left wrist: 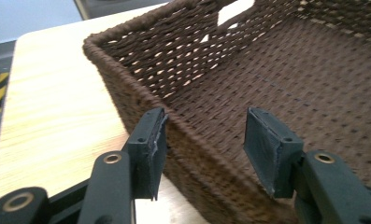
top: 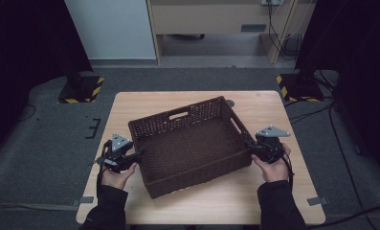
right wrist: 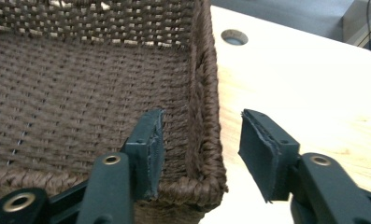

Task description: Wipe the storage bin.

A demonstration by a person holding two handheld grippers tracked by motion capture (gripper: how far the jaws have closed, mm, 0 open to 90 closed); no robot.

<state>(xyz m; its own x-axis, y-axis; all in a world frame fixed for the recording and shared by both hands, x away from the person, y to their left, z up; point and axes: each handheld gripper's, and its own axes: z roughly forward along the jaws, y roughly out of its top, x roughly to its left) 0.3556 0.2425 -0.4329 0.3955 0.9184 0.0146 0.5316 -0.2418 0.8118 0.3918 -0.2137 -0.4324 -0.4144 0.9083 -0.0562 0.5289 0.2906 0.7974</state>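
both grippers' fingers stand spread, pinching nothing. left gripper (left wrist: 204,149) straddles the basket (top: 187,143) wall; right gripper (right wrist: 199,151) straddles its corner.

Left gripper (top: 139,154): black body topped by a grey three-cornered plate with small dark holes. A dark cable trails from it toward the sleeve. In the left gripper view, two black jaws carry flat dark-grey pads (left wrist: 266,151) with ragged, worn edges; brass-coloured rivets sit at the jaw joints. Right gripper (top: 248,144): same build, grey plate, black cable looping beside the wrist; its pads (right wrist: 260,154) look similarly frayed. Both sleeves are dark, possibly black; the dim light prevents certainty.
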